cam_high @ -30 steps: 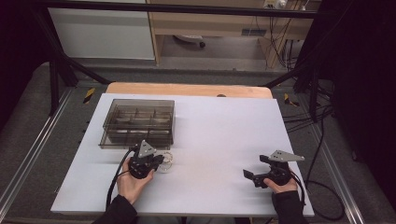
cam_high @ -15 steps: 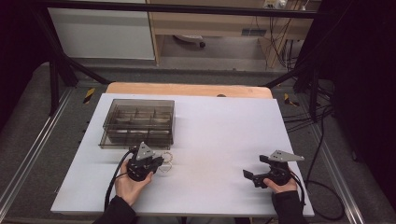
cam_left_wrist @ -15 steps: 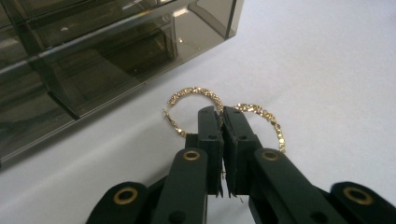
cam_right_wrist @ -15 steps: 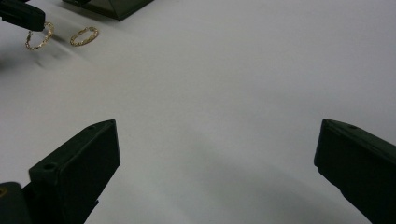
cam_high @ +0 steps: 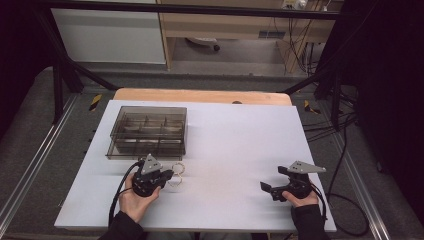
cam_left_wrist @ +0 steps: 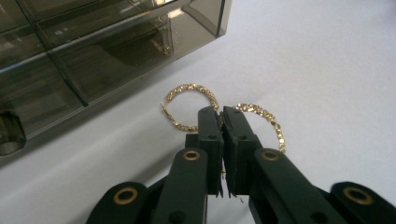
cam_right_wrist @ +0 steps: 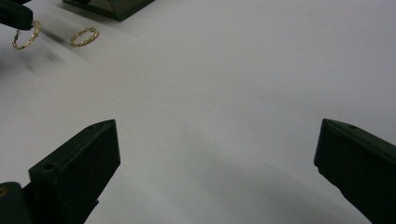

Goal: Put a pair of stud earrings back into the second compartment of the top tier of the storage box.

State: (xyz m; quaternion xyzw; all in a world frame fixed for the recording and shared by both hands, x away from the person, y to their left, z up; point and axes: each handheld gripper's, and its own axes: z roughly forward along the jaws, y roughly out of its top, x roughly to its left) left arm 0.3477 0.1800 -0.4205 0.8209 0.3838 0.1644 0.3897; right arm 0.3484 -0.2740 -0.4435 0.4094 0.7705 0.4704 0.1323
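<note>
Two gold hoop earrings are on the white table just in front of a smoky clear compartment box (cam_high: 147, 131). My left gripper (cam_high: 169, 176) is shut, its jaw tips (cam_left_wrist: 220, 112) pressed together on the near hoop (cam_left_wrist: 268, 126), whose rim runs in under the right jaw. The other hoop (cam_left_wrist: 189, 107) lies loose beside the tips, closer to the box (cam_left_wrist: 70, 56). In the right gripper view the left gripper (cam_right_wrist: 14, 16) has the near hoop (cam_right_wrist: 25, 37) at its tip, with the loose hoop (cam_right_wrist: 84, 36) beyond it. My right gripper (cam_high: 267, 189) rests open near the front right, with nothing between its jaws (cam_right_wrist: 217, 158).
The box has several compartments and stands at the table's (cam_high: 240, 135) back left, its lid down. A wooden strip (cam_high: 200, 96) runs along the far edge. Cables trail from both grippers off the front edge. Metal rails flank the table.
</note>
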